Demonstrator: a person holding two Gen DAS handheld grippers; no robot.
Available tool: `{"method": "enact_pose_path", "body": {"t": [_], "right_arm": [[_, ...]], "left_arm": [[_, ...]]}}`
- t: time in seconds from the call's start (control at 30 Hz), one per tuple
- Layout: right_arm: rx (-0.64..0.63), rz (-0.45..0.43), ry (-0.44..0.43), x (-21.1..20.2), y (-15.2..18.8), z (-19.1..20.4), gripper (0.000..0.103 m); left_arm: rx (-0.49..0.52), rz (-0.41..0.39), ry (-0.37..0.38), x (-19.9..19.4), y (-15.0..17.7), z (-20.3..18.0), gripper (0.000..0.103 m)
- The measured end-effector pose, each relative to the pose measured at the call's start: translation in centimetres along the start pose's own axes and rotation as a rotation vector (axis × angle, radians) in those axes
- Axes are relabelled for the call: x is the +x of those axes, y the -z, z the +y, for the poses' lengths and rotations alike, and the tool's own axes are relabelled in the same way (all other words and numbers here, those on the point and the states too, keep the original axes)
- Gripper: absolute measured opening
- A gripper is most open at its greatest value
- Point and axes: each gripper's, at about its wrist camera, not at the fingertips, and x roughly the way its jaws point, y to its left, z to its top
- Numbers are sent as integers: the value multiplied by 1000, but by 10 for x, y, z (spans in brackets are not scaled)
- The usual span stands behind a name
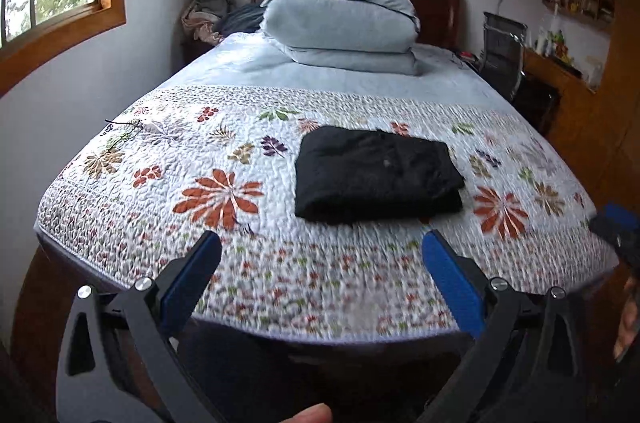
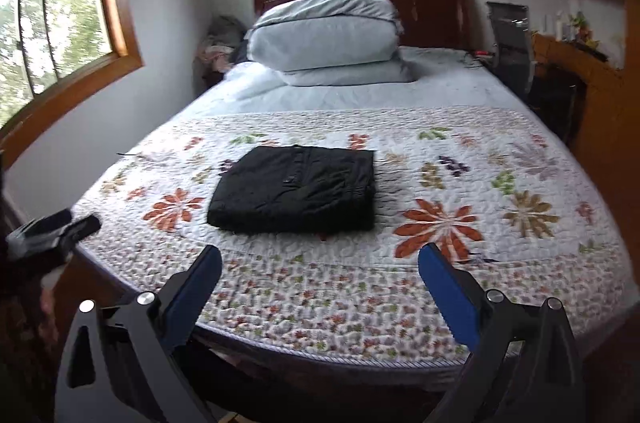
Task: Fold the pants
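Pants folded and lying on the bed, both grippers clear of them.

The bed [image 1: 132, 207], under its flowered quilt [image 1: 320, 283], fills most of the room, with a pile of pale folded bedding [image 1: 340, 23] up at the headboard. In the middle of the quilt the black pants [image 1: 376, 175] lie as a squat, squared bundle, layers stacked and edges fairly even, nothing trailing loose. The left gripper [image 1: 322, 243] and the right gripper [image 2: 320, 257] both hang near the foot of the bed, well short of the bundle, jaws spread wide with nothing between them. To my eye the folding looks finished; at most a slightly bulging near edge might want smoothing.
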Motion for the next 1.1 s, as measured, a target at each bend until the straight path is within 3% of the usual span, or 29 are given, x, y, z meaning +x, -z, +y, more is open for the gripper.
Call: {"method": "enact_pose_path", "body": {"t": [0.07, 0.33, 0.47, 0.77, 0.97, 1.1], "right_arm": [[-20, 4, 42, -5, 1, 6, 99], [-53, 25, 65, -18, 4, 19, 99], [-74, 114, 118, -14, 9, 26, 99], [-98, 77, 153, -18, 6, 33, 99], [-113, 78, 147, -9, 4, 40, 99], [-77, 80, 93, -4, 4, 39, 99]], "left_arm": [[-1, -5, 13, -7, 7, -4, 100], [-3, -37, 4, -34, 13, -10, 100], [37, -18, -11, -33, 15, -21, 100], [22, 27, -28, -15, 20, -29, 100], [11, 45, -35, -5, 22, -29, 100], [3, 58, -23, 1, 22, -27, 100]]}}
